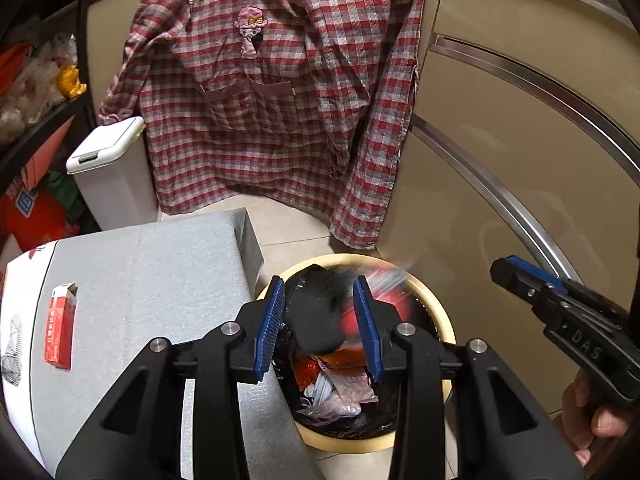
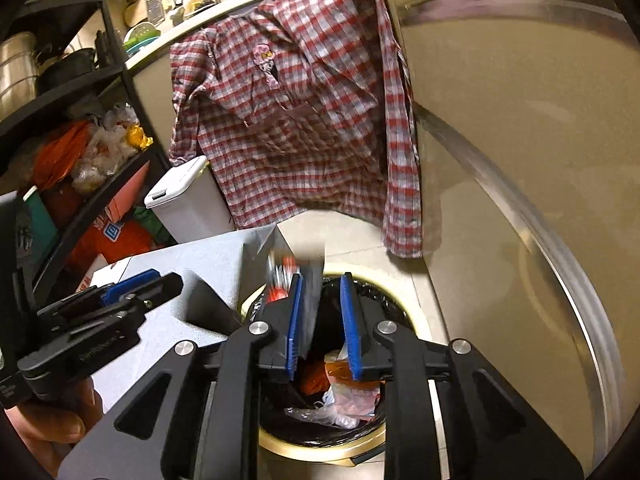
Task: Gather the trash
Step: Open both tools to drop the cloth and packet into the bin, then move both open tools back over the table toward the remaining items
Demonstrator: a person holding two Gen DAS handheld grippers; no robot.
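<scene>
Drop-off is the step in hand — both grippers hang over the lined trash bin (image 1: 436,316) at the bottom centre of each view. The left gripper (image 1: 320,320) has its jaws part open, a black piece (image 1: 316,320) loose between them. The right gripper (image 2: 320,320) also stands part open, a blurred red-and-white wrapper (image 2: 280,276) slipping by its left jaw. Next, I judge, fetch the red carton (image 1: 60,332) from the grey desk (image 1: 160,264), lower left.
</scene>
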